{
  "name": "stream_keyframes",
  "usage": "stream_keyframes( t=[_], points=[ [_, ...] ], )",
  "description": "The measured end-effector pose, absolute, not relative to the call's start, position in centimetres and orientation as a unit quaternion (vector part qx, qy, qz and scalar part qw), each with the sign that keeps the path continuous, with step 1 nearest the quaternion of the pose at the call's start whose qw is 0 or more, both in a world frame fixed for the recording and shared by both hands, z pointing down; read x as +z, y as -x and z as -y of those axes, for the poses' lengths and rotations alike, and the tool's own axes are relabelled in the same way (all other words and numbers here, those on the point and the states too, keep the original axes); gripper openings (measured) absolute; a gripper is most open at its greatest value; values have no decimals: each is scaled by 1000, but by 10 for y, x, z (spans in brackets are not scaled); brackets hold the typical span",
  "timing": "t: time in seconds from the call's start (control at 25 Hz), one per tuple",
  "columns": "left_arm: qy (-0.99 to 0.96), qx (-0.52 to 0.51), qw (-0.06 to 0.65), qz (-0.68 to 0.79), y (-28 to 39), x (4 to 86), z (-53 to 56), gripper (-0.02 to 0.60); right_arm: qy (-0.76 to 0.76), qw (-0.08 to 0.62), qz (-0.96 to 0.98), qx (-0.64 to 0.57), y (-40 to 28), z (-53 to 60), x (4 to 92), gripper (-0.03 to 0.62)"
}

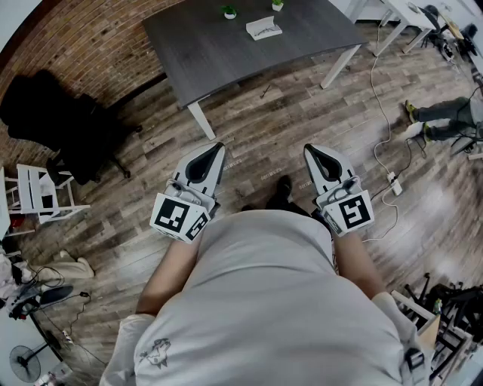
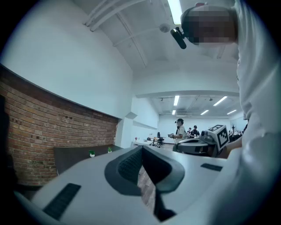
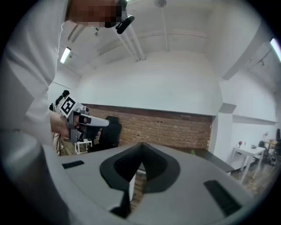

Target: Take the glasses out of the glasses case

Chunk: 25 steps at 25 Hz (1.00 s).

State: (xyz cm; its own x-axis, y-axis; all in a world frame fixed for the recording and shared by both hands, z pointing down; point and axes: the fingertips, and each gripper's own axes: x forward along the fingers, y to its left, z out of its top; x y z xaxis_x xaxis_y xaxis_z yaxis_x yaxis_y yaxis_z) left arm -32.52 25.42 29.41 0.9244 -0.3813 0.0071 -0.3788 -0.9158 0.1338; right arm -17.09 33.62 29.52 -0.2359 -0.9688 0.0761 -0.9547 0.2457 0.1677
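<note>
Glasses case (image 1: 263, 29) far beyond hand-held grippers (image 1: 219, 148) (image 1: 309, 149)

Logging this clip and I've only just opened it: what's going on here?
A person stands on the wooden floor, some way back from the grey table, holding a tool in each hand. The left tool and right tool point level toward the table, jaws together with nothing between them. The glasses case lies at the table's far side near two small potted plants, untouched. Something like glasses seems to lie on it, but it is too small to tell.
</note>
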Motion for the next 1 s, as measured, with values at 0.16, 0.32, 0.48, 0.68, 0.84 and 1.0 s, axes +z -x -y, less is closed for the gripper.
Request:
stream_keyframes(
  t=[0.16, 0.32, 0.48, 0.68, 0.84, 1.0],
  points=[
    [-978, -9, 68, 196, 327, 294, -258, 11, -610, 83, 787, -39, 173, -341, 298, 5],
    [-977, -11, 69, 200, 330, 294, -256, 11, -609, 78, 788, -36, 175, -340, 299, 5],
    [-977, -9, 70, 203, 328, 295, -257, 11, -608, 75, 790, -31, 171, -339, 300, 5],
    [-976, -7, 73, 207, 326, 296, -257, 11, -604, 69, 794, -22, 167, -334, 301, 5],
    [-976, -3, 74, 207, 320, 297, -254, 11, -602, 72, 796, -2, 161, -327, 308, 6],
    [-975, 1, 75, 208, 309, 300, -244, 11, -610, 74, 789, 7, 147, -315, 313, 6]
  ],
)
